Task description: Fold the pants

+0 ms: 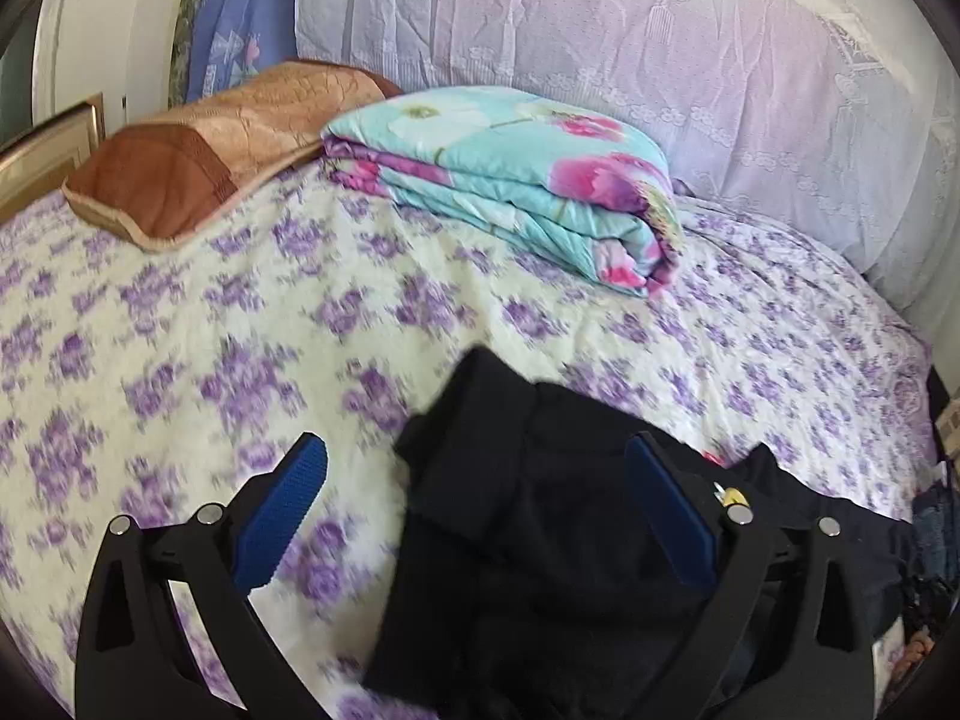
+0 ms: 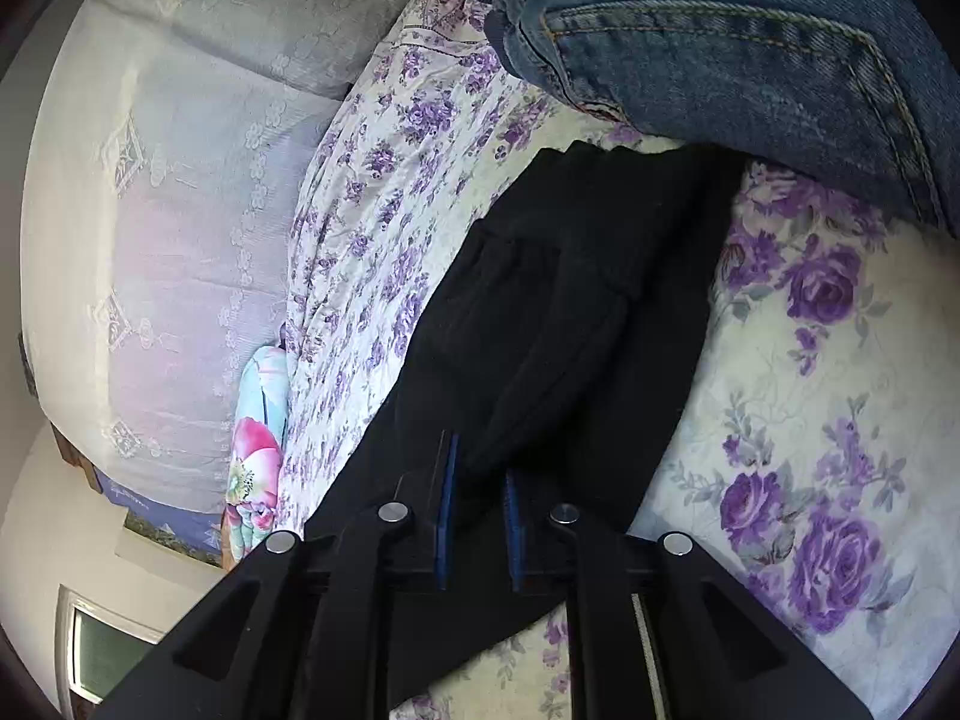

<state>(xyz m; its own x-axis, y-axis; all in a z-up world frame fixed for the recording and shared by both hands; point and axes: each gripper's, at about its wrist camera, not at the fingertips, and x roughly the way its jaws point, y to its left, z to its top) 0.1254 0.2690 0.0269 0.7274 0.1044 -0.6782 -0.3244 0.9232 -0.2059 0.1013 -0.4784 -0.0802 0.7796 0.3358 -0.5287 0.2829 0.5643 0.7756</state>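
In the left wrist view, a brown pillow (image 1: 228,138) lies far left on the purple-flowered sheet (image 1: 180,324), a folded floral quilt (image 1: 510,180) sits to its right against the lace-draped wall, and the left gripper (image 1: 477,498) hangs near with its blue pads (image 1: 282,516) spread wide, the left one over bare sheet and the right one over the black pants (image 1: 540,540), gripping nothing. In the right wrist view, the quilt (image 2: 258,450) shows at the left edge, the pants (image 2: 570,312) lie in a long, partly folded strip down the middle of the sheet (image 2: 810,390), and blue jeans (image 2: 750,42) lie at the far right, overlapping the strip's far end. The right gripper (image 2: 480,480) sits near over the pants' near end, pads drawn close with a fold of black cloth between them, though whether they truly pinch it I cannot tell.
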